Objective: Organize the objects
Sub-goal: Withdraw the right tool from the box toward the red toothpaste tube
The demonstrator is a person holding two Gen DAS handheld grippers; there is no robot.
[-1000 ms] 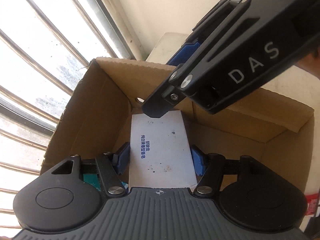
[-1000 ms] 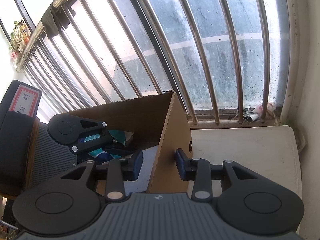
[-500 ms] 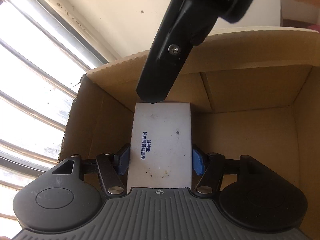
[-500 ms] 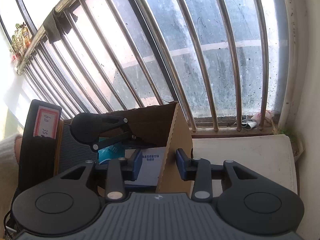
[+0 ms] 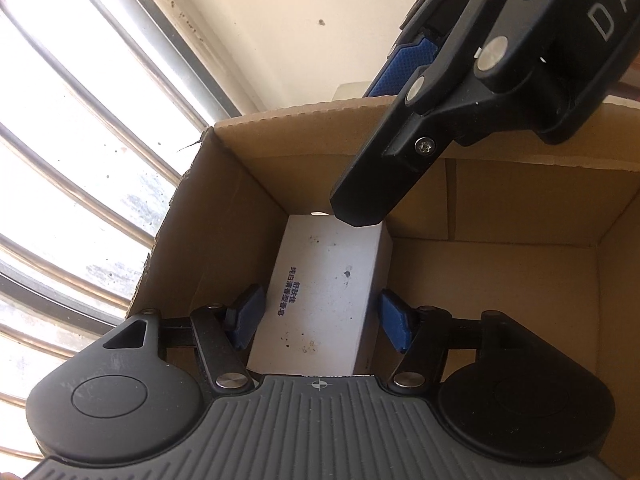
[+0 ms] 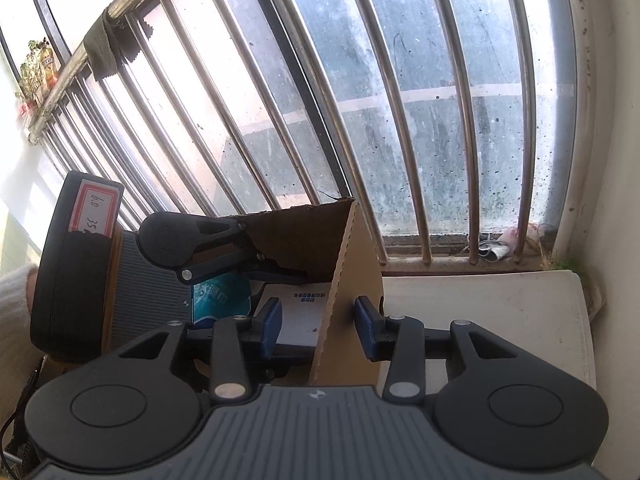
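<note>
A white carton with blue print (image 5: 320, 288) lies in the near left corner of the open cardboard box (image 5: 520, 280). My left gripper (image 5: 320, 320) hovers over it, open, with the blue pads just clear of its sides. In the right wrist view the white carton (image 6: 298, 314) shows beside a teal packet (image 6: 220, 292), under my left gripper (image 6: 224, 256). My right gripper (image 6: 320, 322) straddles the box's side wall (image 6: 344, 300). Its jaws are opening, and the pads do not press on the cardboard. From the left wrist view my right gripper (image 5: 368, 148) reaches over the far rim.
The cardboard box stands on a white ledge (image 6: 480, 312) under a barred window (image 6: 360, 100). A pale wall (image 5: 320, 20) rises behind it. A dark cloth (image 6: 104, 52) hangs on the bars. A pale sleeve (image 6: 16, 292) shows at the far left.
The white carton now sits lower and smaller between my left pads, down in the box's corner. My left gripper has rolled a little. My right gripper stays astride the box wall.
</note>
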